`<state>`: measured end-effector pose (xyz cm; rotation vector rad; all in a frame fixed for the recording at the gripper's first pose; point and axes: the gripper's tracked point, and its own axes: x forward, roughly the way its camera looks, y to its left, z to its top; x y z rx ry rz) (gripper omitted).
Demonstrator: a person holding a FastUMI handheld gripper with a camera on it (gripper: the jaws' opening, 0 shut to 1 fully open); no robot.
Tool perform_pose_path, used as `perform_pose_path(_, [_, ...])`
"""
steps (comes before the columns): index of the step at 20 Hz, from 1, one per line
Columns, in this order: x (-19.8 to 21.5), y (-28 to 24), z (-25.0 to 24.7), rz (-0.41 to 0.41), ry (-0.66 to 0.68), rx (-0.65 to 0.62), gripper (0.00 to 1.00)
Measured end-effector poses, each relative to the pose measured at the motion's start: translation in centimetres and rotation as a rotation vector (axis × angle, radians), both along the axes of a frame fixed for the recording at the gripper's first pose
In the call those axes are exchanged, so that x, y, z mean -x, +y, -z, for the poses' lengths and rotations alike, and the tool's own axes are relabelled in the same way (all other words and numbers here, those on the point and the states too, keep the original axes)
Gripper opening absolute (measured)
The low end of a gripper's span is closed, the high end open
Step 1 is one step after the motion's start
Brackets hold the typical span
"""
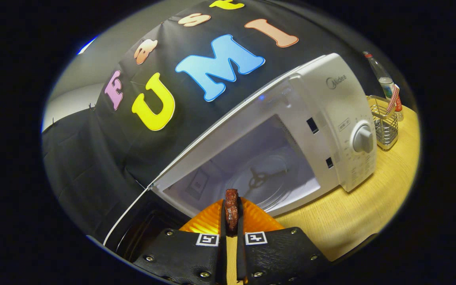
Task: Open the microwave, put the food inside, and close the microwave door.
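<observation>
Gripping a dark reddish-brown, lumpy food piece (231,209), the tool (231,221).

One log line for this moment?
gripper: shut on food | microwave: door open | food: just outside cavity | next: insert

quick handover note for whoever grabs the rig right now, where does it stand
Gripper: shut on the food, a dark reddish piece held upright between the fingers.
Microwave: on the wooden table, door already swung open beside the fingers. Cavity lit, turntable bare, just beyond the food.
Wire basket and bottle stand past the microwave, on its dial side.
Done: door opened, food picked up.
Left: carry the food into the cavity, set it on the turntable, release, back out, close the door.
</observation>
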<state>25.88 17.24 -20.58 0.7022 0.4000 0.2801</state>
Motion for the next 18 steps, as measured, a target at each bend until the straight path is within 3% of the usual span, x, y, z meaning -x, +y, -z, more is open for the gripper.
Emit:
perform_pose_path(7, [-6.3,0.7,2.7,0.134,-0.002,-0.045,0.09])
perform_pose_path(11, [-7.4,1.2,4.5,0.144,0.044,-0.066,0.12])
perform_pose_path(13, [-7.3,0.2,5.3,0.166,0.053,0.016,0.15])
perform_pose_path(15, [-7.4,-0.9,6.2,0.178,0.053,0.116,0.36])
perform_pose_path(18, [-7.4,-3.1,6.6,0.226,0.035,0.285,0.99])
